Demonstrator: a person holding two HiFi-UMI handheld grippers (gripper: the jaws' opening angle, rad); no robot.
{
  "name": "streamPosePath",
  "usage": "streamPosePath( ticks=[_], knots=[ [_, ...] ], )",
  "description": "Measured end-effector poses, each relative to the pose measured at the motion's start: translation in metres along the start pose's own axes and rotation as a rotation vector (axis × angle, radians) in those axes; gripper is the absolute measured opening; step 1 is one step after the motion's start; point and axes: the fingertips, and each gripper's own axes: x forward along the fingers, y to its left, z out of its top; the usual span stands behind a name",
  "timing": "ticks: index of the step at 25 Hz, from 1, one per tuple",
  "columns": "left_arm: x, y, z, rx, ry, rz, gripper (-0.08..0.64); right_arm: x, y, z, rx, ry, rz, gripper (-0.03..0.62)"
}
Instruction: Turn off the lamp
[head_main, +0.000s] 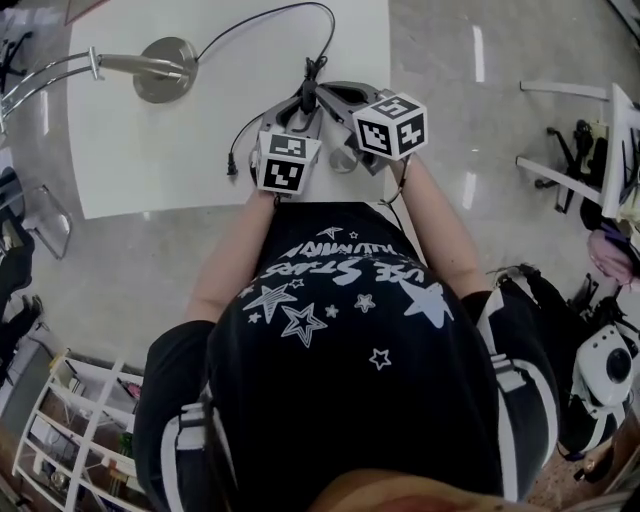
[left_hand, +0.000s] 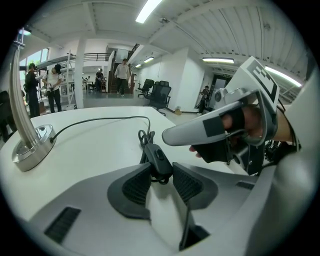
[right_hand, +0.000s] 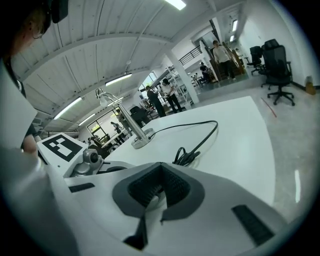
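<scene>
While the person bends over the white rectangular surface (head_main: 150, 150), the job comes down to one small thing: the black oblong inline switch (left_hand: 159, 156) on the thin black cord (left_hand: 100, 119). It lies well to the right of the chrome lamp's round metal base (head_main: 165, 70) and nearer the person than that base. The left gripper (left_hand: 160, 169) has the switch between its ribbed dark fingers (left_hand: 137, 186), which look to be pinching its sides at the tips, rocker face up. The switch's long axis runs along the cord, away from the left gripper toward the far side of the surface, with a knot of looped cord just beyond it. The right gripper (right_hand: 160, 171) carries nothing; its fingers are pressed together into one blunt tip. Seen from the left gripper view, that tip hangs just above and to the right of the switch, close but apart from it. I'd judge the right hand is the one placed to press, with a short move down and slightly toward the lamp base onto the rocker. On the base side the surface is bare. Its right edge lies near the right gripper, farther from the base, and the near edge passes under both forearms.
</scene>
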Motion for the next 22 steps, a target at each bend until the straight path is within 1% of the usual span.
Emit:
streamPosePath(
  ticks=[5,8,14,18,22],
  knots=[
    [0.000,-0.001,0.001,-0.014,-0.005,-0.008,0.153,0.009,0.005,0.000,-0.028,0.053,0.033,0.006],
    [0.000,-0.001,0.001,-0.019,-0.005,-0.008,0.153,0.011,0.005,-0.002,-0.043,0.080,0.029,0.006],
    [0.001,0.001,0.000,-0.019,-0.005,-0.006,0.153,0.015,0.003,-0.007,-0.023,0.132,0.034,0.006],
    [0.000,0.001,-0.001,-0.026,-0.008,-0.009,0.151,0.018,0.000,-0.009,-0.020,0.156,0.012,0.006],
    [0.001,0.001,-0.001,-0.033,-0.013,-0.012,0.150,0.018,-0.002,-0.011,0.002,0.153,0.007,0.006]
  ],
)
